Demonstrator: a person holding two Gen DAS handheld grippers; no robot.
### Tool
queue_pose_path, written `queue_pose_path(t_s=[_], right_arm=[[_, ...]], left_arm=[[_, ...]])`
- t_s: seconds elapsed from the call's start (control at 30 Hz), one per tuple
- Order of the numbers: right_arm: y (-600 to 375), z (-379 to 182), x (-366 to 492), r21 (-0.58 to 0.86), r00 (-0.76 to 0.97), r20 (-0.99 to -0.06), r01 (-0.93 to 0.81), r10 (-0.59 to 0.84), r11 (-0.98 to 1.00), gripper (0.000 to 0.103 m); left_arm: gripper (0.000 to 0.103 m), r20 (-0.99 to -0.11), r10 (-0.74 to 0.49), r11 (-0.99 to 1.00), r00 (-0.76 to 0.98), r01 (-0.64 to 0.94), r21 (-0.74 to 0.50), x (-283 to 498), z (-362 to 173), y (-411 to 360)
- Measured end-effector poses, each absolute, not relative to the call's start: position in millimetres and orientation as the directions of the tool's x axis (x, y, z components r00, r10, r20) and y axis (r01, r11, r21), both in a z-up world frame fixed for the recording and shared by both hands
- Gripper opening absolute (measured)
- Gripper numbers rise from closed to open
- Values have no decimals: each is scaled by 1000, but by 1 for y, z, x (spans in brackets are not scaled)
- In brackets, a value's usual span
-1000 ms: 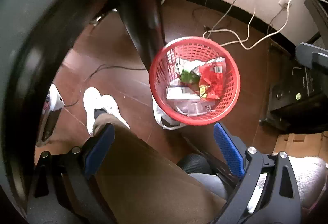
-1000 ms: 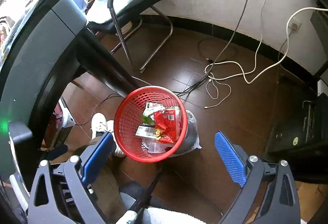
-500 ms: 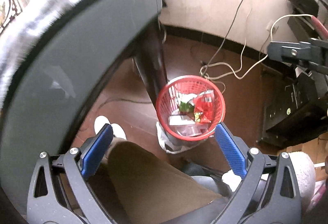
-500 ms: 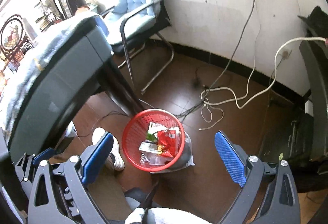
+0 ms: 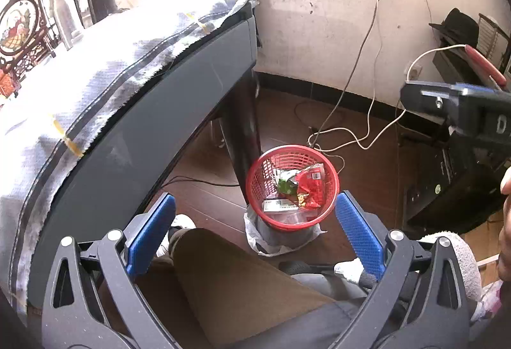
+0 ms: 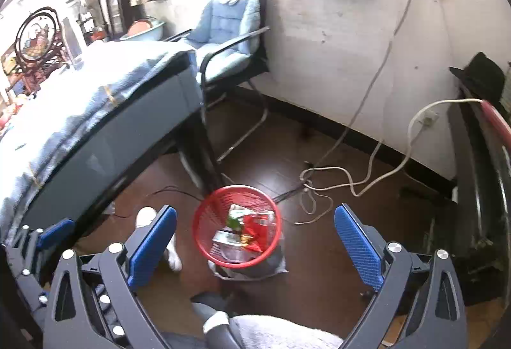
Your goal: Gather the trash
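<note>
While both grippers hang above the floor, the left gripper (image 5: 255, 234) and the right gripper (image 6: 255, 237) each hold their blue-padded jaws spread wide, with nothing between them. Lower centre of both views: a red mesh wastebasket (image 5: 332, 189) (image 6: 204, 237) stands on the dark wood floor (image 5: 367, 176), beside the black leg of a grey desk (image 5: 159, 125), and contains a red wrapper (image 5: 311, 186), a green wrapper (image 5: 284, 186) and a flat printed box (image 5: 281, 206) (print unreadable). Under the basket lies a crumpled plastic bag (image 5: 255, 235). Upper centre, right view: a blue-cushioned chair (image 6: 230, 26). White cables (image 6: 361, 182) trail across the floor at right. A person's brown-trousered leg (image 5: 239, 278) fills the lower left view.
</note>
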State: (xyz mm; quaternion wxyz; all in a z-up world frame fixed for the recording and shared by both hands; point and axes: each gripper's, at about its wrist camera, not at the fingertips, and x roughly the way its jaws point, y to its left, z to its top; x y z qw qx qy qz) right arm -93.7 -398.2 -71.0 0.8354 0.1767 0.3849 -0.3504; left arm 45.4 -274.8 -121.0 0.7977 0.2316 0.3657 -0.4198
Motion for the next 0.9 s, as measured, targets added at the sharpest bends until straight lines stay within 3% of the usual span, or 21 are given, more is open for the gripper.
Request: queue_pose_path(t_s=[0.17,0.37,0.9], right_arm=[[-405,-95,-87,-37,390,-794,735,-466,677,97],[-415,-133,-83,-1,343,-858,742,-381,670,97],[-443,-170,-91,35,295,-901,781,-319,623,97]], left_arm=[[96,-786,-482,544,387,835,78,42,-128,-277],[96,-813,-442,537,378,838,97,43,-147,-287],[96,-863,-384,510,327,855,98,48,-172,-310]])
